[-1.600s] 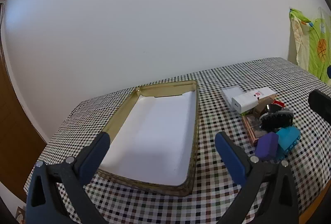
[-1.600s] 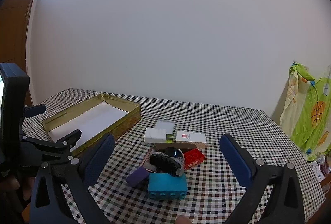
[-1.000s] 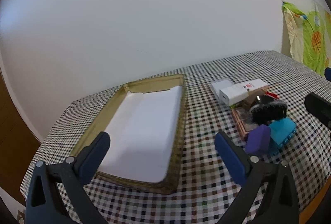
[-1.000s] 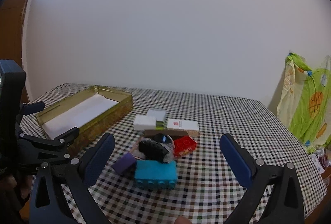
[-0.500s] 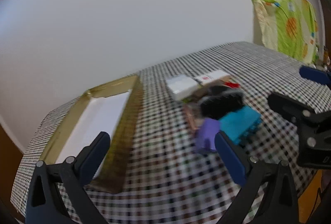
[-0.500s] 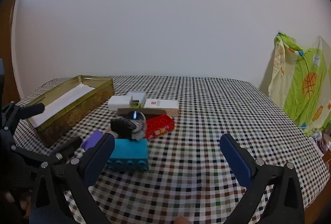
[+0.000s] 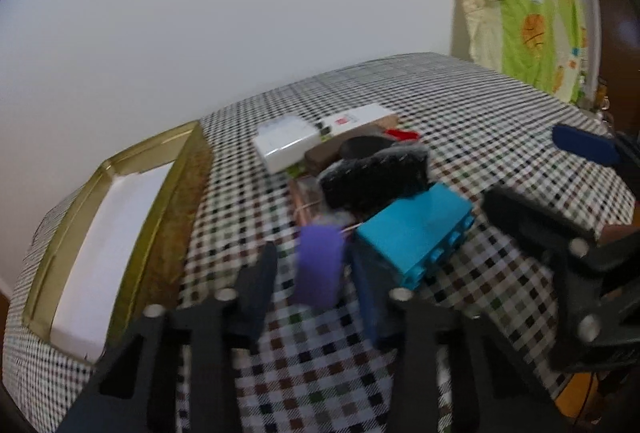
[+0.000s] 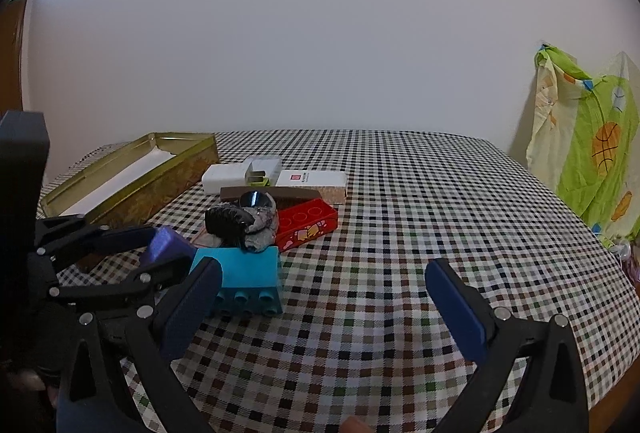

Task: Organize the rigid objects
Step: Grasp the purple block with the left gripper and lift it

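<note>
Fingers of the left gripper [image 7: 316, 285] flank the purple block [image 7: 319, 265], not yet pinching; close squarely, clear of the blue brick [image 7: 416, 229]. The right gripper [image 8: 320, 297] is spread wide.

Right tongs [image 8: 322, 297]: blue-padded fingers spread wide, nothing between them, low over the checkered table [image 8: 420, 201].
Left tongs [image 8: 160, 251]: seen at lower left, fingers on either side of the purple block [image 8: 166, 245]; contact unclear.
Turquoise brick [image 8: 244, 279]: just right of the purple block, studs facing the camera.
Pile behind: black-and-grey bundle [image 8: 240, 223] on top, red brick [image 8: 306, 223] to its right, brown bar [image 8: 280, 194], white boxes [image 8: 276, 177] furthest back.
Gold tin [image 8: 132, 177]: far left, open, white lining.
Green cloth [image 8: 588, 149]: hung at right edge.
</note>
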Tool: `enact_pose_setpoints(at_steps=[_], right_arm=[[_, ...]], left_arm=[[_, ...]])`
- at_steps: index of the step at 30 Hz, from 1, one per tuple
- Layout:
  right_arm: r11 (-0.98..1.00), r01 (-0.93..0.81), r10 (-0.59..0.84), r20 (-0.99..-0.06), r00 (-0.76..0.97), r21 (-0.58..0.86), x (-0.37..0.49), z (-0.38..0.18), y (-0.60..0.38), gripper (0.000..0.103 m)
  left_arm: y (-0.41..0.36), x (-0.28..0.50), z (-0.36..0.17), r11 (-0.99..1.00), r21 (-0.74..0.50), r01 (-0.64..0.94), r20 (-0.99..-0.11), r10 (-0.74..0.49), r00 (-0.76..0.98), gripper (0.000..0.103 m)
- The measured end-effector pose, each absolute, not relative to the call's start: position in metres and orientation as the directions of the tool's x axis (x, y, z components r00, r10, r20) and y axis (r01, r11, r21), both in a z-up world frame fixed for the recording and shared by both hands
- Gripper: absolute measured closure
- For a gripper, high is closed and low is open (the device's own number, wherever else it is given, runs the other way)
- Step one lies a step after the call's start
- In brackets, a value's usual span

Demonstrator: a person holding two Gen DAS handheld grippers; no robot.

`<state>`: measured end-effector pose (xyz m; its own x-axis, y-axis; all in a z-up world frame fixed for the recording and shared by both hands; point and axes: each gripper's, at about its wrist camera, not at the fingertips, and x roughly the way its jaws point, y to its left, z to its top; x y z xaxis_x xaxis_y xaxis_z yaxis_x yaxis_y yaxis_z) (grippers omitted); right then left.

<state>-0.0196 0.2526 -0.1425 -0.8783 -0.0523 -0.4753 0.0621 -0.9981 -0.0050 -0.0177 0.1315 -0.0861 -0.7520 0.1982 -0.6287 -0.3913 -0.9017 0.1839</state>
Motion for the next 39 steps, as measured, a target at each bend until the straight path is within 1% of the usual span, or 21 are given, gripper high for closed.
enact_pose_setpoints(at_steps=[1,4,8,11,15,20,21,22,24,31,35,37,38,39], right_arm=[[-0.998,0.065,-0.053,-0.476,-0.878,-0.008,-0.02,-0.142,0.252,0.0],[-0.997,0.071,-0.056,-0.473,-0.879,-0.014,-0.022,-0.141,0.249,0.0],[-0.996,0.088,-0.061,-0.492,-0.868,-0.032,-0.029,-0.142,0.24,0.0],[-0.992,0.109,-0.064,-0.506,-0.86,-0.059,-0.034,-0.143,0.23,0.0],[-0.986,0.131,-0.055,-0.533,-0.845,-0.107,-0.04,-0.145,0.215,0.0],[-0.981,0.16,-0.067,-0.576,-0.815,-0.112,-0.048,-0.146,0.208,0.002],[-0.98,0.165,-0.069,-0.581,-0.811,-0.114,-0.049,-0.147,0.206,0.004],[-0.979,0.168,-0.068,-0.588,-0.806,-0.117,-0.05,-0.148,0.205,0.009],[-0.977,0.179,-0.075,-0.595,-0.801,-0.117,-0.051,-0.148,0.204,0.011],[-0.973,0.2,-0.093,-0.591,-0.802,-0.117,-0.047,-0.148,0.201,0.012],[-0.963,0.234,-0.109,-0.604,-0.79,-0.133,-0.047,-0.149,0.195,0.012],[-0.961,0.229,-0.092,-0.608,-0.789,-0.153,-0.049,-0.15,0.192,0.012],[-0.962,0.222,-0.081,-0.611,-0.787,-0.159,-0.049,-0.151,0.191,0.014],[-0.962,0.225,-0.08,-0.622,-0.779,-0.158,-0.051,-0.152,0.191,0.023]], left_arm=[[0.132,-0.018,-0.086,-0.899,0.183,-0.398,-0.631,0.203,-0.749,0.085],[0.128,-0.015,-0.083,-0.901,0.177,-0.395,-0.613,0.213,-0.761,0.085],[0.113,-0.015,-0.08,-0.92,0.23,-0.317,-0.563,0.14,-0.815,0.085],[0.106,-0.019,-0.082,-0.928,0.262,-0.266,-0.552,0.082,-0.83,0.085],[0.098,-0.02,-0.081,-0.937,0.239,-0.256,-0.559,0.083,-0.825,0.085],[0.089,-0.021,-0.08,-0.948,0.207,-0.243,-0.557,0.09,-0.826,0.085],[0.089,-0.022,-0.08,-0.949,0.206,-0.239,-0.553,0.089,-0.828,0.085],[0.088,-0.022,-0.079,-0.95,0.207,-0.232,-0.547,0.084,-0.833,0.085],[0.089,-0.021,-0.078,-0.953,0.207,-0.222,-0.542,0.077,-0.837,0.085],[0.082,-0.024,-0.077,-0.96,0.164,-0.225,-0.552,0.1,-0.828,0.085],[0.082,-0.021,-0.078,-0.96,0.171,-0.221,-0.547,0.094,-0.832,0.085],[0.084,-0.022,-0.078,-0.959,0.173,-0.223,-0.549,0.094,-0.83,0.085],[0.084,-0.022,-0.077,-0.959,0.174,-0.224,-0.55,0.094,-0.83,0.085],[0.084,-0.022,-0.077,-0.959,0.174,-0.224,-0.549,0.094,-0.83,0.085]])
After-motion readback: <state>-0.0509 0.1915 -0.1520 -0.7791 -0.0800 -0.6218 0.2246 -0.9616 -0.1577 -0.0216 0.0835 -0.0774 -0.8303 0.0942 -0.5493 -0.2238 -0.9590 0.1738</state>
